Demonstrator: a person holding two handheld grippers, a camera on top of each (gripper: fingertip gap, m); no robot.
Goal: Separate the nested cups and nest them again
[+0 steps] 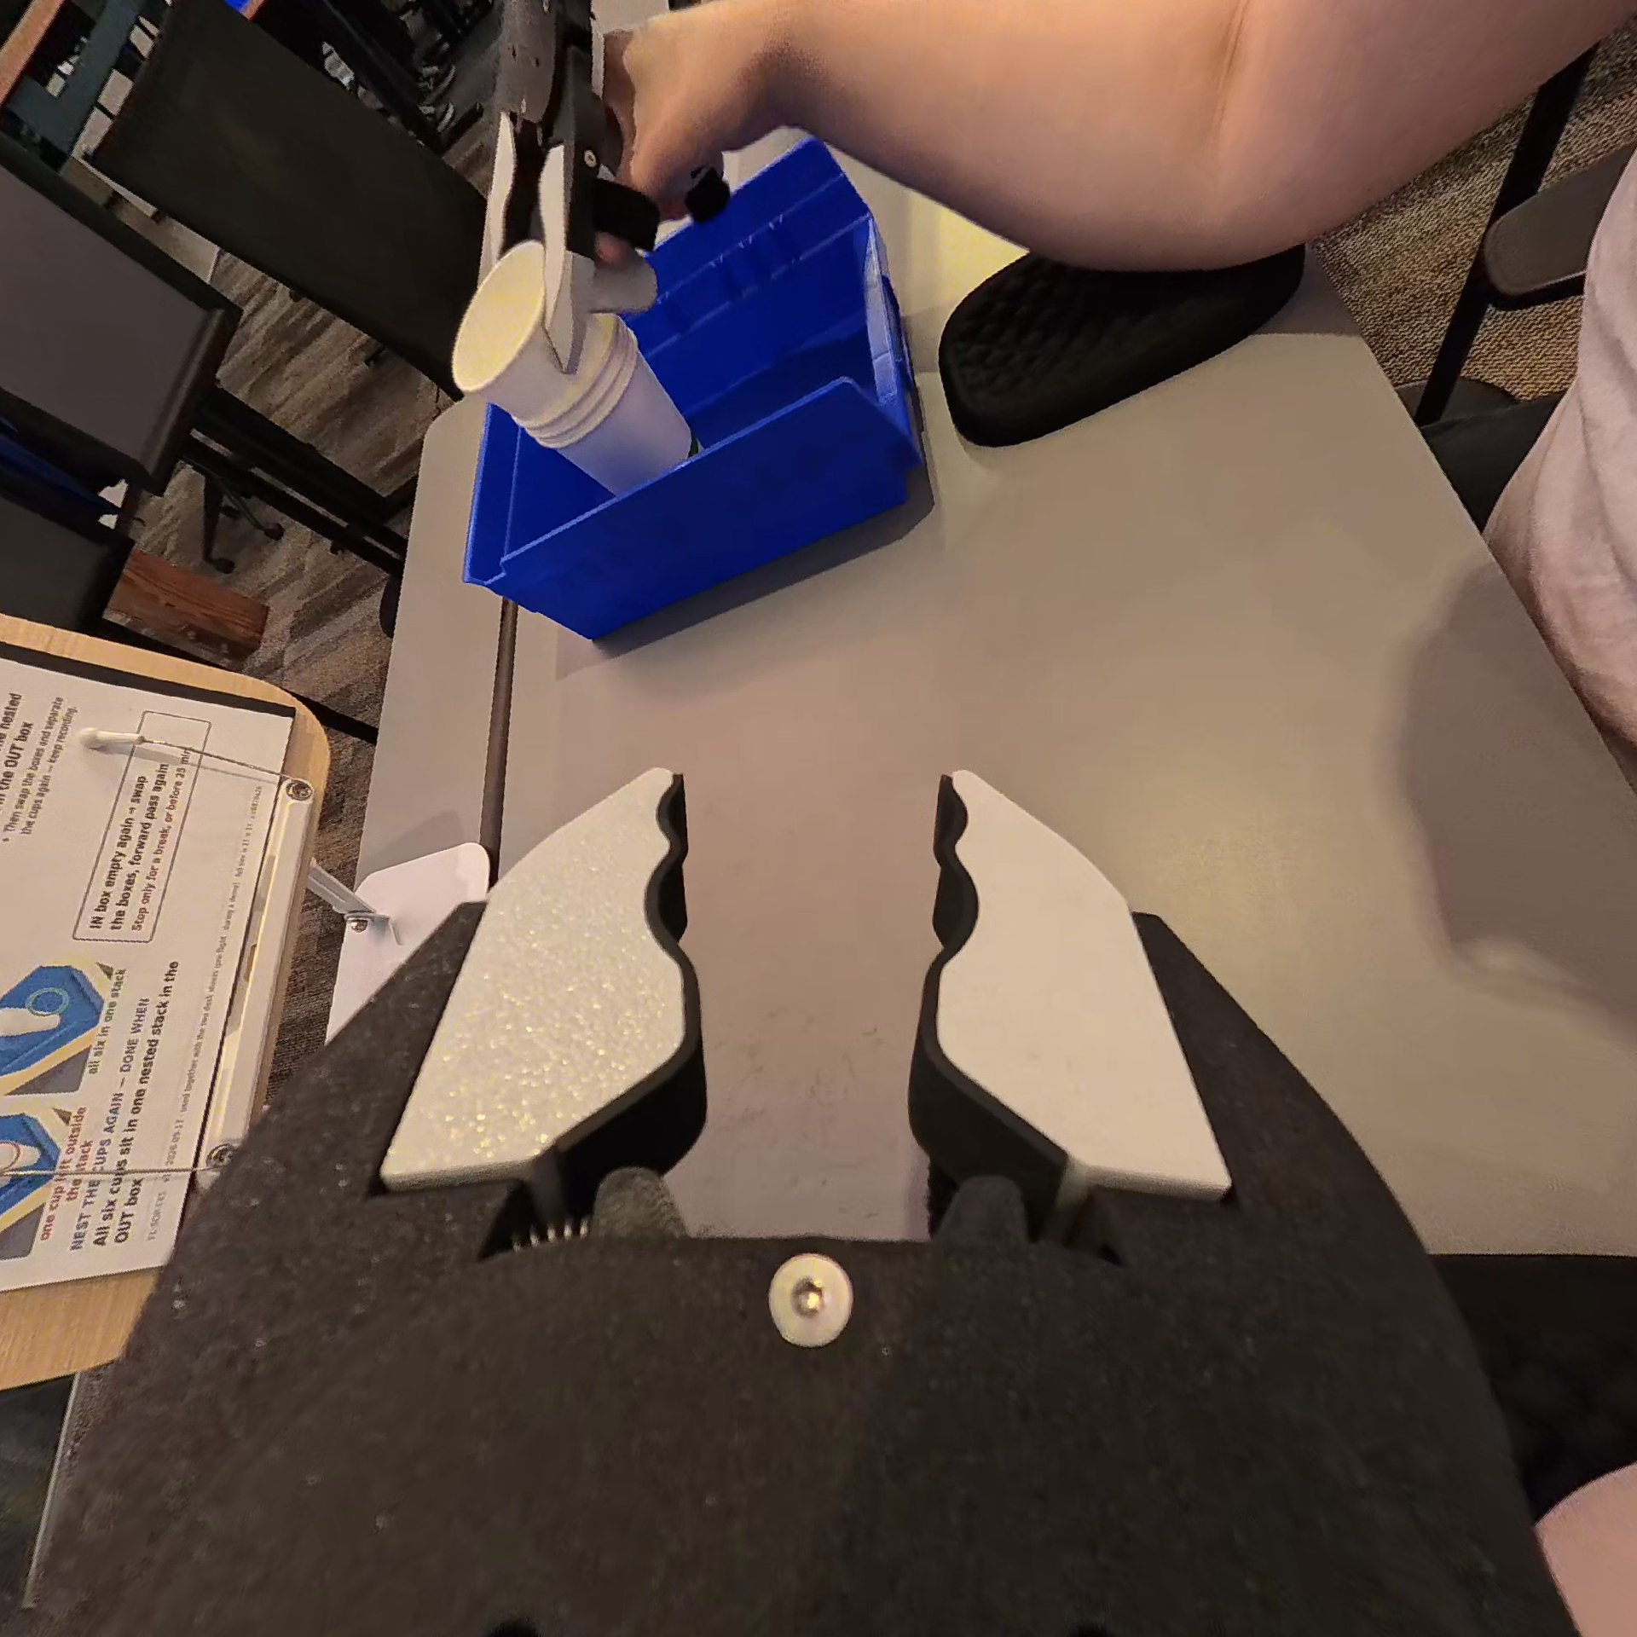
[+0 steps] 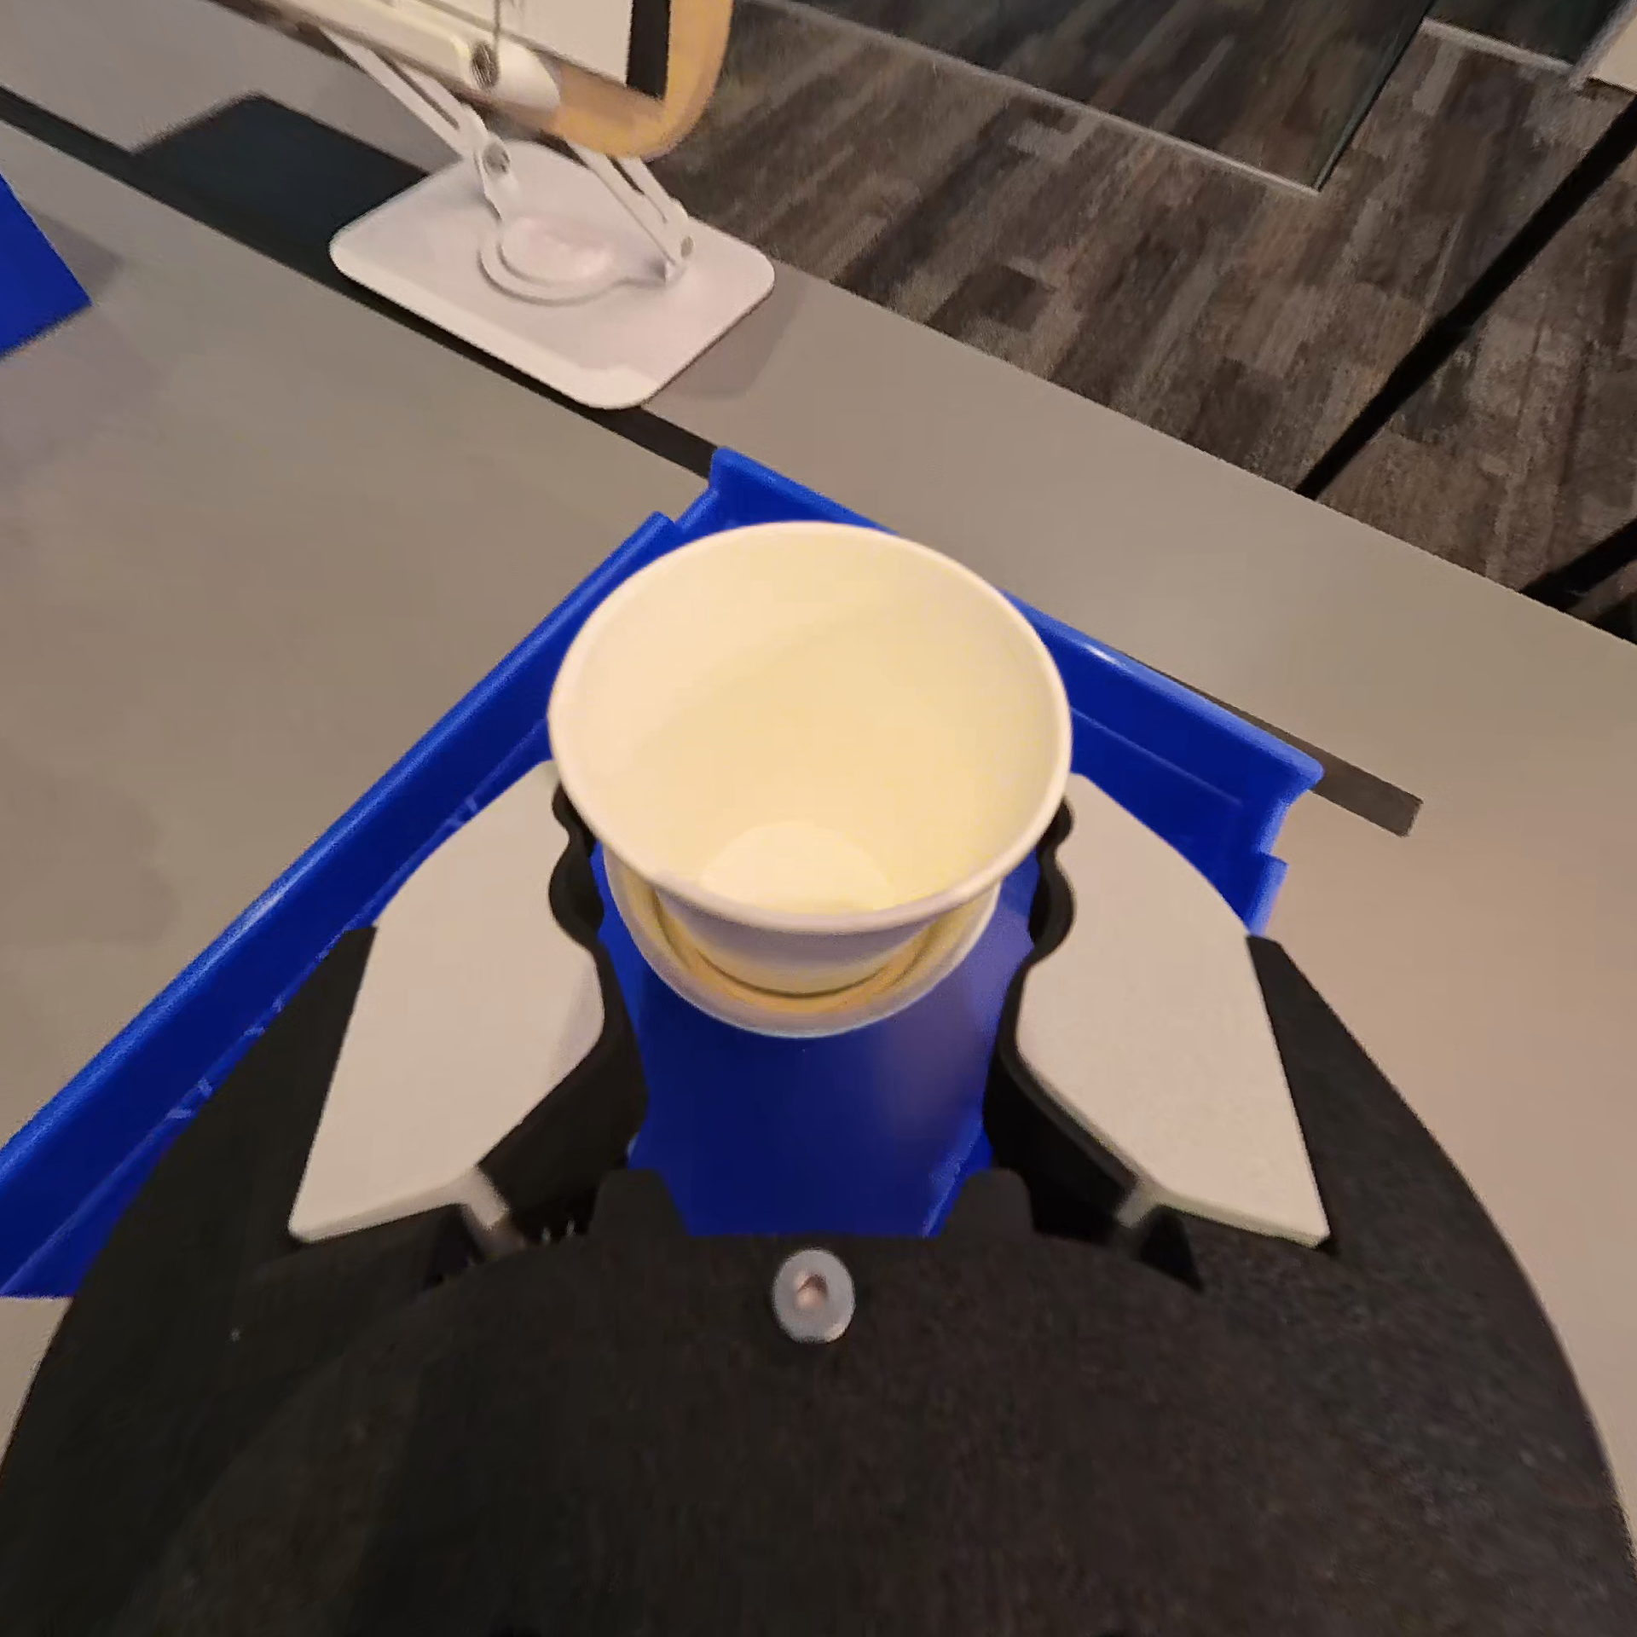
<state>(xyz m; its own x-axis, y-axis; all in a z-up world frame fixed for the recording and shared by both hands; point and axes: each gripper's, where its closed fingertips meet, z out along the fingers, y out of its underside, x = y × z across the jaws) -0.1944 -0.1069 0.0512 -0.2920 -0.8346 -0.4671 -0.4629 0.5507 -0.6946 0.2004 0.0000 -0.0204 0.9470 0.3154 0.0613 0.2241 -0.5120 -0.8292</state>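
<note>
Your stack of white cups [image 1: 567, 372] leans out of the blue bin [image 1: 709, 514], base hidden behind its wall; your right gripper [image 2: 810, 833] pinches its top. Your left gripper [image 1: 810, 850] hangs spread above the grey table [image 1: 1063, 673].

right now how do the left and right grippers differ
The left gripper is open with nothing between its fingers; the right gripper is shut on the stack of cups. The left hangs over bare table; the right is at the blue bin. Both have grey fingers with black pads.

Dim warm light, soft shadows, wide-angle edge distortion, slight blur
</note>
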